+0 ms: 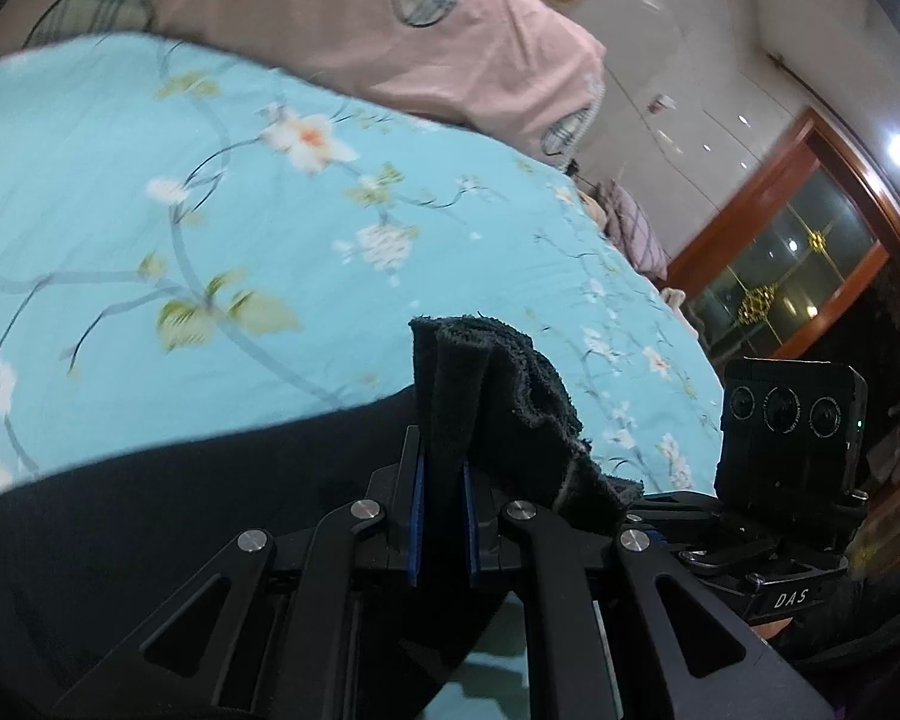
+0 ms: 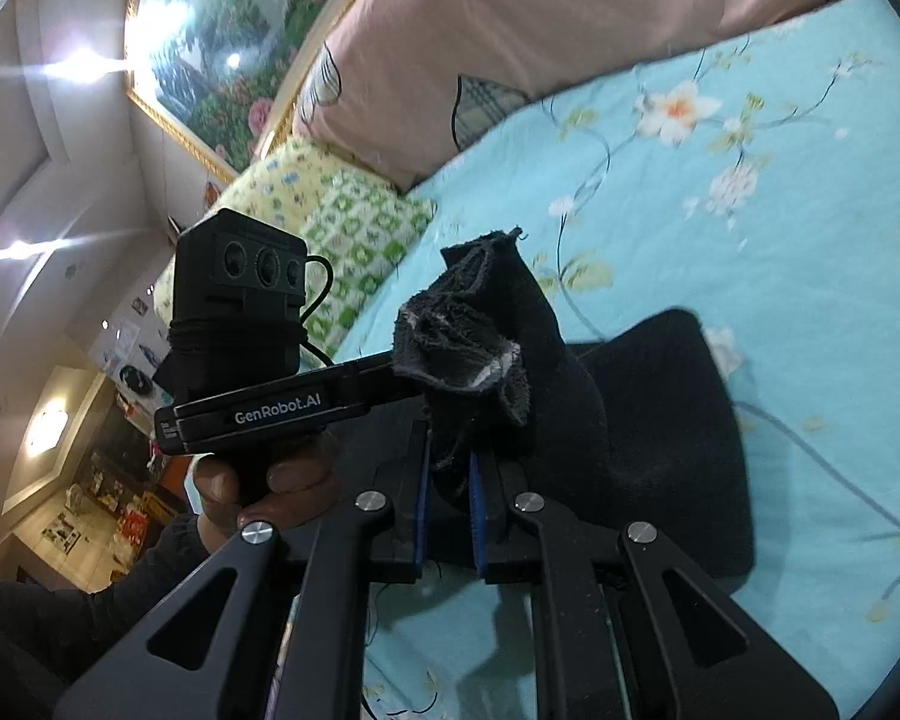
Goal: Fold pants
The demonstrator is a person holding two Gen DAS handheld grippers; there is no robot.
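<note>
Black pants (image 1: 168, 516) lie on a light blue floral bedsheet (image 1: 210, 210). My left gripper (image 1: 444, 468) is shut on a bunched edge of the pants (image 1: 450, 384), which sticks up between its blue pads. My right gripper (image 2: 450, 480) is shut on another bunched, frayed edge of the pants (image 2: 468, 348); the rest of the pants (image 2: 660, 420) drapes to the right on the sheet (image 2: 720, 180). Both held edges are lifted off the bed. The right gripper's body (image 1: 792, 420) shows at the right of the left wrist view, the left one's body (image 2: 240, 312) at the left of the right wrist view.
A pink quilt (image 1: 420, 30) lies folded along the far side of the bed. A yellow-green pillow (image 2: 342, 222) sits at the bed's head. A framed painting (image 2: 222, 48) hangs on the wall. A wooden-framed glass door (image 1: 780, 264) stands beyond the bed.
</note>
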